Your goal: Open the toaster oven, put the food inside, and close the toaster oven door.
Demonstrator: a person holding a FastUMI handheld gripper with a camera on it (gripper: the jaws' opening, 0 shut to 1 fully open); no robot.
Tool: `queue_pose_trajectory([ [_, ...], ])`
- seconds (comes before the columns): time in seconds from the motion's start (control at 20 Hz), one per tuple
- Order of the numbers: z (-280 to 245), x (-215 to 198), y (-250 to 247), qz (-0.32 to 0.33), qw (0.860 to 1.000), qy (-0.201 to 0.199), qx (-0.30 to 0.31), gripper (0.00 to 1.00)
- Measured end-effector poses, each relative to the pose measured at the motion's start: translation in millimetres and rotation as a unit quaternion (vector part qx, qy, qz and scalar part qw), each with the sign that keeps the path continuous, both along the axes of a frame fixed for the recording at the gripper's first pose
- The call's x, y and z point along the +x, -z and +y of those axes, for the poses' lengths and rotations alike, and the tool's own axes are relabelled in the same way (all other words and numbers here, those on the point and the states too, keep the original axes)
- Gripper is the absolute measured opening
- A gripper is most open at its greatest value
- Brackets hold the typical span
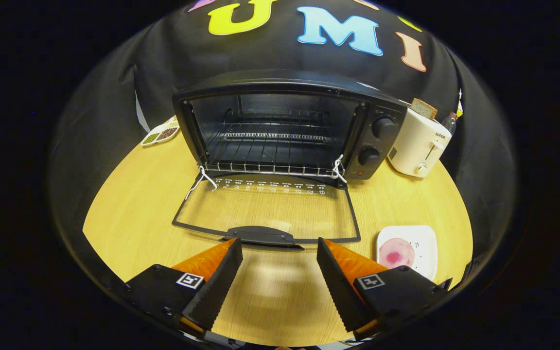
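A black toaster oven stands at the back of the wooden table, its glass door folded flat down onto the table. The wire rack inside is bare. The door's handle lies just ahead of my fingertips. My gripper is open, nothing between its fingers. Just right of my right finger sits a white square plate with a round pink slice of food on it.
A white pop-up toaster with a bread slice in it stands right of the oven. A small dish of seeds lies left of the oven. Bare wooden tabletop stretches left of the door.
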State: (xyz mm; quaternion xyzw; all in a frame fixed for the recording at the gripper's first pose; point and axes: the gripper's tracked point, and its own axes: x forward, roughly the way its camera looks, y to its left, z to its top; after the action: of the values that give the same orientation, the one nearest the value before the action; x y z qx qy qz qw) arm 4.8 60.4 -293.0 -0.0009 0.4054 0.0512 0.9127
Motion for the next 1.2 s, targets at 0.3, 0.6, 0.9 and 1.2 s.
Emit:
queue_pose_trajectory([
  [0.3, -70.1, -25.8, -32.6, -0.011, 0.998, -0.013, -0.054, 0.98],
  [0.6, -149.7, -30.7, -49.3, 0.003, 0.998, 0.024, -0.060, 0.99],
  [0.9, -215.6, -28.4, -20.7, 0.053, 0.997, 0.026, -0.046, 0.98],
  [1.2, -259.3, -23.8, 24.5, 0.131, 0.991, 0.016, -0.004, 0.99],
])
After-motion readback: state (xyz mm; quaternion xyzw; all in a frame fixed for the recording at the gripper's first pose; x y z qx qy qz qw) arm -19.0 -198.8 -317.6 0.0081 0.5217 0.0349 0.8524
